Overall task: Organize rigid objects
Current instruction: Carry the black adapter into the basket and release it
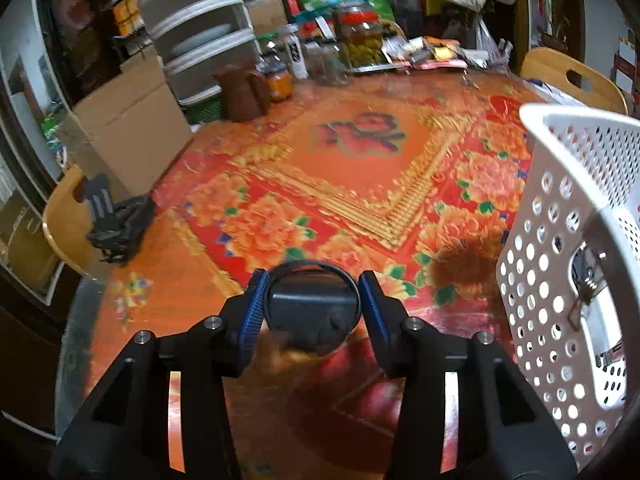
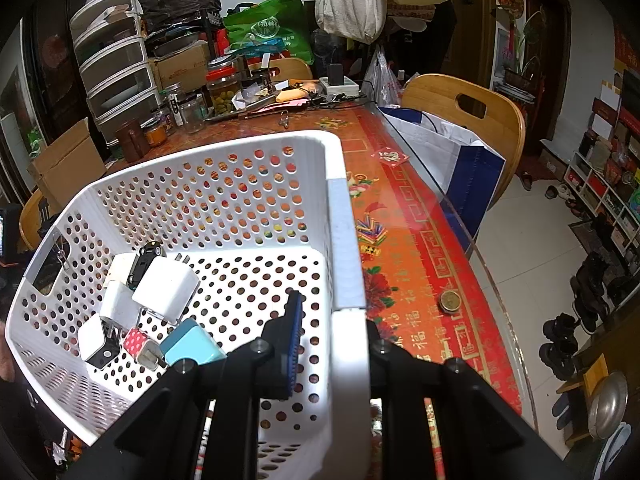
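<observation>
Round black disc-shaped object (image 1: pixel 314 306), dark and glossy, is clamped between the two blue-padded fingertips (image 1: pixel 256 308) of the left gripper (image 1: pixel 314 304), held above the orange and red floral tablecloth (image 1: pixel 320 184). Right gripper (image 2: pixel 332 336) is clenched on the near right wall of the white perforated plastic basket (image 2: pixel 336 216), one blue-padded finger (image 2: pixel 294 332) inside, the other outside and mostly hidden behind the rim. In the left wrist view the basket (image 1: pixel 560 208) stands just right of the held disc, apart from it, only its outer wall and handle cutout showing. The right wrist view alone shows its contents: a large white charger block (image 2: pixel 166 288), a smaller white plug adapter (image 2: pixel 118 304), a white and black cube charger (image 2: pixel 98 344), a red polka-dot adapter (image 2: pixel 140 344), a teal charger (image 2: pixel 192 346) and a small black toy car (image 2: pixel 144 262), all clustered at the near left floor. Same view only: a small round brass-coloured tin (image 2: pixel 450 302) on the cloth, right of the basket and apart from it. Farther off: a glass jar with red lid (image 1: pixel 358 34), stacked translucent drawer unit (image 1: pixel 196 36), brown cardboard box (image 1: pixel 128 120), light wooden chair (image 2: pixel 464 116).
</observation>
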Motion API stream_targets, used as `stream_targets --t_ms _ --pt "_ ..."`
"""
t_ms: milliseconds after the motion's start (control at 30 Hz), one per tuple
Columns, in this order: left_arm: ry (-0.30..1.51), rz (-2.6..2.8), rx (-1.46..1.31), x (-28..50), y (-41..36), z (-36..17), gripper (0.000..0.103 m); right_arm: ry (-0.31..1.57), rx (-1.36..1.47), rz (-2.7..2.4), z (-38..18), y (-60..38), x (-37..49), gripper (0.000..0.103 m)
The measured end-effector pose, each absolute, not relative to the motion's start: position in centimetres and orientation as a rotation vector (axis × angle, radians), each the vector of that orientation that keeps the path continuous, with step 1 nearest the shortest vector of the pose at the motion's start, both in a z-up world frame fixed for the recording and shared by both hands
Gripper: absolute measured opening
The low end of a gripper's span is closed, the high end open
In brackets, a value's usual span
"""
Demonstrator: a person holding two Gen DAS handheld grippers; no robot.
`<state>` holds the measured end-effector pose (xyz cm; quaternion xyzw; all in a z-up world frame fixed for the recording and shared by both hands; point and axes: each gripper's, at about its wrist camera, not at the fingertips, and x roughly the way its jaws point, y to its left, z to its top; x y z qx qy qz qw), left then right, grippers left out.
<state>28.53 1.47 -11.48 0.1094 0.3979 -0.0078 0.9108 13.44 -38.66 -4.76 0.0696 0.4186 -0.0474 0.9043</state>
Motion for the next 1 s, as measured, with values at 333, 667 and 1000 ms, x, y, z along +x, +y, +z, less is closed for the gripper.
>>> stream_targets --t_ms 333,667,1000 --pt "0.736 0.025 0.199 26.1 3.4 -7.6 0.043 0.863 0.145 -0.097 -4.8 -38.7 13.3 0.017" --pt "0.689 0.033 0.187 24.1 3.2 -4.3 0.043 0.863 0.145 -0.097 -4.8 -38.7 13.3 0.017" --pt "0.664 0.037 0.169 22.4 1.7 -0.8 0.043 0.863 0.145 -0.098 -4.8 -38.7 13.3 0.017"
